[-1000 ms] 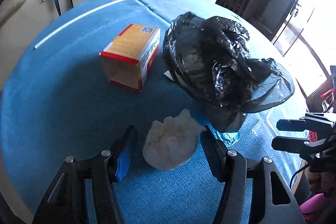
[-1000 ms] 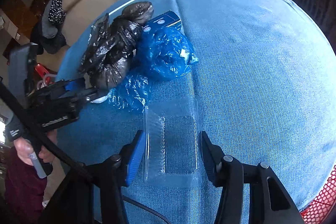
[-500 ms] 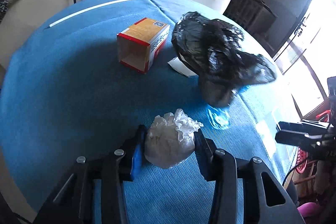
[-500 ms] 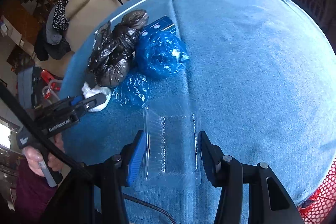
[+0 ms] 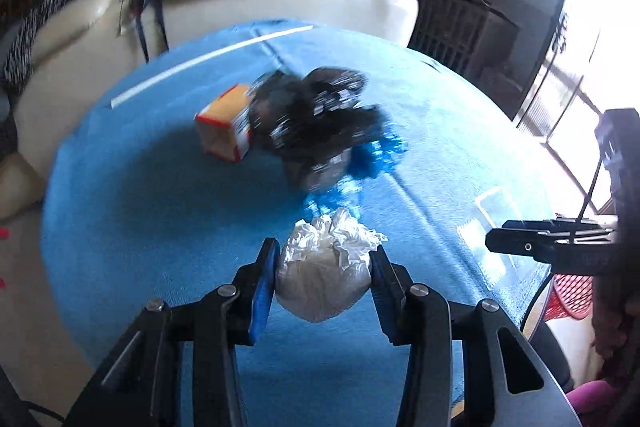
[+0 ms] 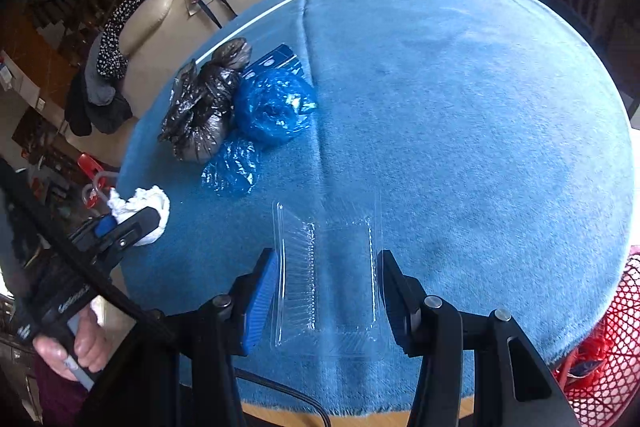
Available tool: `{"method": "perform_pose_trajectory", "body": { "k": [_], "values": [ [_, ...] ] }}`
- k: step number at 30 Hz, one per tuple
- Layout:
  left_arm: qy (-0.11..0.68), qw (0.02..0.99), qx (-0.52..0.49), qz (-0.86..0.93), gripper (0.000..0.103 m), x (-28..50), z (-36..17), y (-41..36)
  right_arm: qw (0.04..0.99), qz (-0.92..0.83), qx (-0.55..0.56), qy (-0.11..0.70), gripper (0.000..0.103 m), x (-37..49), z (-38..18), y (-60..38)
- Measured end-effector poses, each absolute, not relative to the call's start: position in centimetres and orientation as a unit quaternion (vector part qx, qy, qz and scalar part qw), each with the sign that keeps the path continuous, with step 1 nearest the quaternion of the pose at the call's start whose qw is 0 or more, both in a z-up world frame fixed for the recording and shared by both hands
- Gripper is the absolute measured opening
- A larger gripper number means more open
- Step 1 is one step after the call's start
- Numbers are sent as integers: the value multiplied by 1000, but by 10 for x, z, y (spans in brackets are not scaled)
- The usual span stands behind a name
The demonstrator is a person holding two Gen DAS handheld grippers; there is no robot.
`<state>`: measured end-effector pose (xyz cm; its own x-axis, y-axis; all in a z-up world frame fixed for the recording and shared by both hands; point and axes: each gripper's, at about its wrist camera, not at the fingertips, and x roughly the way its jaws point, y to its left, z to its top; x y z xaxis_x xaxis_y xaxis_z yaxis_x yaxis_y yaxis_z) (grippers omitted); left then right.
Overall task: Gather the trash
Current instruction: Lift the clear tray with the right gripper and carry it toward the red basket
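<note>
Blue cloth covers the round tabletop [image 6: 460,115], and the black plastic bag [image 6: 200,115] crumpled on it serves as the landmark for everything else. Pressed against the bag's right side in the right wrist view sits a bunched blue plastic bag [image 6: 272,111], with a smaller scrap of blue film [image 6: 230,169] lying just in front of the black bag. A dark blue carton [image 6: 276,61] pokes out just behind the two bags. From the left wrist view, an orange and red box [image 5: 224,135] stands touching the black bag's left side, though motion blur smears both. Nearer than the black bag, the left tool [image 5: 324,279] pinches a wad of crumpled white paper [image 5: 324,275], both fingers pressed against its sides. The same wad shows in the right wrist view, in front of and left of the black bag. Well in front of the black bag and to its right, the right tool [image 6: 328,291] is spread wide around a clear plastic tray [image 6: 328,275] lying flat on the cloth; the blue pad sits just beside the tray's left edge, but I cannot tell whether either finger touches it.
</note>
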<state>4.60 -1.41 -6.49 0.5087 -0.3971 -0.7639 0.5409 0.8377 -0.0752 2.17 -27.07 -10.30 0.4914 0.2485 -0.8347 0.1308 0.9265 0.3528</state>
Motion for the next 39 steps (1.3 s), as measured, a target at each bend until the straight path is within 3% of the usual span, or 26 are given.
{"method": "perform_pose_trajectory", "body": {
  "k": [11, 39],
  "values": [
    [386, 871, 137, -271, 45, 3, -34, -58, 844, 3, 222, 488, 53, -9, -104, -312],
    [385, 862, 196, -266, 46, -31, -36, -126, 845, -18, 278, 457, 53, -61, -109, -373]
  ]
}}
